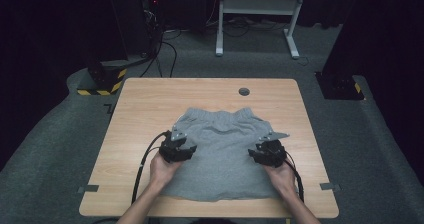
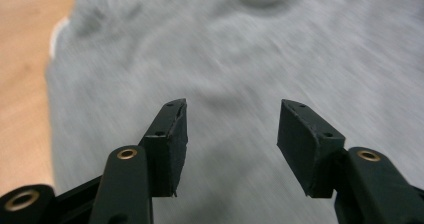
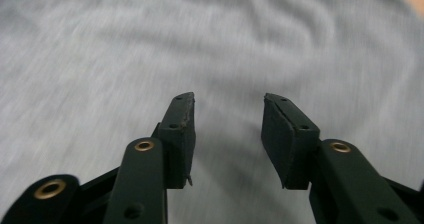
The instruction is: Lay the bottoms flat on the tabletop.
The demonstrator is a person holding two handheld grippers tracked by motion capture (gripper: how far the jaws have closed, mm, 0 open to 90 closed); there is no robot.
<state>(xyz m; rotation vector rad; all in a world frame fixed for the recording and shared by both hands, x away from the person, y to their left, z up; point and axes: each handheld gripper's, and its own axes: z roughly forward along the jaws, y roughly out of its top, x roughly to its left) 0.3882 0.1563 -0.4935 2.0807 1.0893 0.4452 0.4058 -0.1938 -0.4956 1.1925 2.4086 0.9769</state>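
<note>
We hold both tongs, left (image 1: 186, 143) and right (image 1: 261, 149), low over the shorts (image 1: 220, 149), jaws apart, gripping nothing.

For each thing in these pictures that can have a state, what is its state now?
Grey shorts: spread flat on the table, waistband at the far side, a few wrinkles.
Left gripper: open, nothing between the jaws, over the shorts' left part.
Right gripper: open, nothing between the jaws, over the shorts' right part.
Wooden table: bears the shorts.
</note>
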